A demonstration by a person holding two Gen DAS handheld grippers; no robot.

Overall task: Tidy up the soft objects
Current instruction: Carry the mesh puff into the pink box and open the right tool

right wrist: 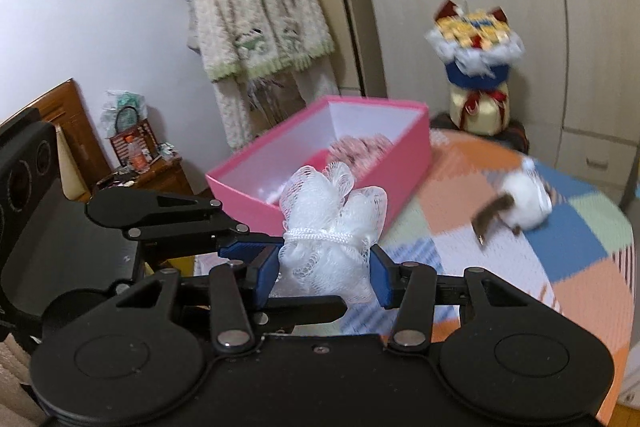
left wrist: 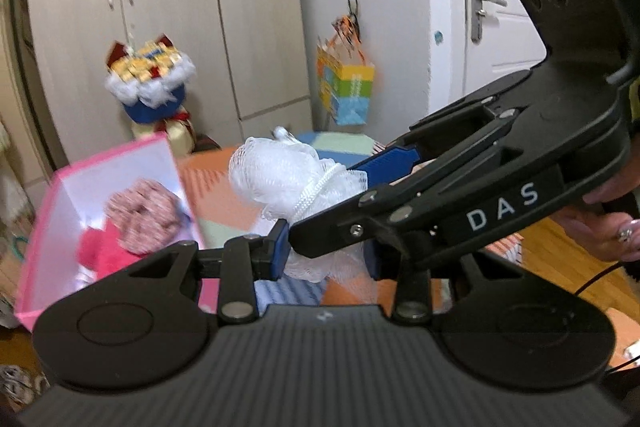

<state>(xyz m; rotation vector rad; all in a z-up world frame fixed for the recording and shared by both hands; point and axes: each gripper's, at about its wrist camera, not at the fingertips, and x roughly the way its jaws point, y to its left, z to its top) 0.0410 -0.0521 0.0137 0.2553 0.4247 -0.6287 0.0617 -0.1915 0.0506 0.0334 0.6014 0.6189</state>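
Note:
A white mesh bath sponge [left wrist: 288, 179] [right wrist: 332, 223], tied with a white cord, hangs in the air, held from two sides. My left gripper [left wrist: 326, 255] is shut on its lower part, and in the right wrist view it comes in from the left [right wrist: 310, 277]. My right gripper [right wrist: 324, 275] is shut on the sponge too, and in the left wrist view it reaches in from the right [left wrist: 328, 199]. An open pink box [left wrist: 52, 227] [right wrist: 400, 155] lies beyond the sponge and holds a pink patterned soft thing [left wrist: 140, 215] [right wrist: 360, 147] and a red one [left wrist: 100, 251].
The box sits on a table with a patchwork cloth [right wrist: 580, 247] [left wrist: 224, 195]. A white and brown plush toy [right wrist: 524, 195] lies on the cloth to the right. A decorated bouquet [right wrist: 476, 39], wardrobes, a hanging cardigan [right wrist: 256, 11] and a colourful paper bag [left wrist: 348, 87] stand behind.

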